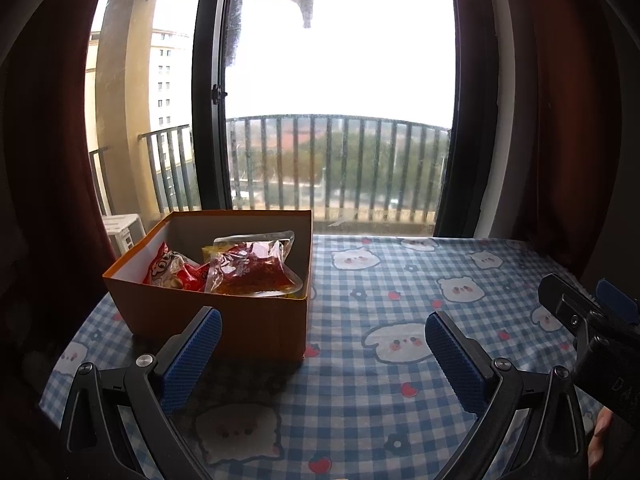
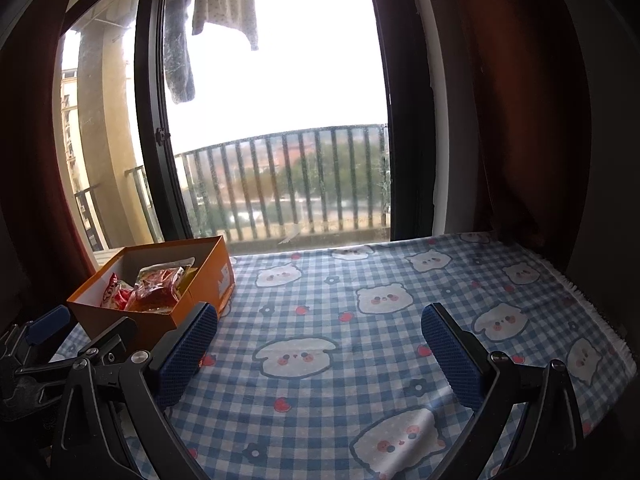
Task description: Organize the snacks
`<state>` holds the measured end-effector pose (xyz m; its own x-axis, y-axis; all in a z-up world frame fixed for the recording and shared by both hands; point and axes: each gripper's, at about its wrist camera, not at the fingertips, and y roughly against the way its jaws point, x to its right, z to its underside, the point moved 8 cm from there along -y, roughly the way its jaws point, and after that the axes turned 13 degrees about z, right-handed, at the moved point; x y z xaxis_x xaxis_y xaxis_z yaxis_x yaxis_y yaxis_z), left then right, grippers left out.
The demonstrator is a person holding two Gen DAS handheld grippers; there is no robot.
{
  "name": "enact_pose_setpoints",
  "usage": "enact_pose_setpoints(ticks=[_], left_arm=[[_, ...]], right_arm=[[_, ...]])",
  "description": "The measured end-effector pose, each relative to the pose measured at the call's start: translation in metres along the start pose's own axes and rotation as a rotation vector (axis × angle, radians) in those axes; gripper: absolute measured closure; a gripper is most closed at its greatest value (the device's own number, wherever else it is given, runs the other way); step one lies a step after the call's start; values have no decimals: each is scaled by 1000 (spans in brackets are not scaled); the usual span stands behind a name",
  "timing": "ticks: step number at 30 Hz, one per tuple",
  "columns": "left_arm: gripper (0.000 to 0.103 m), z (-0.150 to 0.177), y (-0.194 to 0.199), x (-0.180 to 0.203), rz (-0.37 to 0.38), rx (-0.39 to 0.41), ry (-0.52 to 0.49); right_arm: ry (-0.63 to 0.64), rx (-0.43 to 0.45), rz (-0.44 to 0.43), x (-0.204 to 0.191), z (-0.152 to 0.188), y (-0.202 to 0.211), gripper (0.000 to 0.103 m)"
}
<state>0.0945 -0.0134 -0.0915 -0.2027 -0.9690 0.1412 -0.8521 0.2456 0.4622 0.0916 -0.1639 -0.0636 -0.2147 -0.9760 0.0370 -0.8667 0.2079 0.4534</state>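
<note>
An orange cardboard box [image 1: 224, 320] [image 2: 160, 322] stands at the table's left side, holding snack packets. A clear bag of red snacks [image 1: 256, 268] [image 2: 158, 292] lies on top, with a red and white packet [image 1: 170, 270] [image 2: 114, 292] to its left. My left gripper [image 1: 322, 344] hovers open just in front of the box, nothing between its blue pads. My right gripper [image 2: 320, 338] is open over the bare cloth to the right of the box. Each gripper shows at the edge of the other's view, the right gripper [image 1: 588, 308] and the left gripper [image 2: 76, 332].
The table carries a blue checked cloth [image 1: 400, 360] [image 2: 360, 380] printed with white bears. Behind it is a large window [image 1: 340, 80] with a balcony railing [image 1: 340, 168]. Dark red curtains [image 1: 568, 120] hang at both sides. A hand [image 1: 600, 440] shows at the lower right.
</note>
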Motion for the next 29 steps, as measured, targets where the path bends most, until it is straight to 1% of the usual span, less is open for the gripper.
enact_pose_setpoints(ticks=[29], left_arm=[[1,4,4,3,11,-6,-13]], right_arm=[[-7,-21,6,1,6,-1,0]])
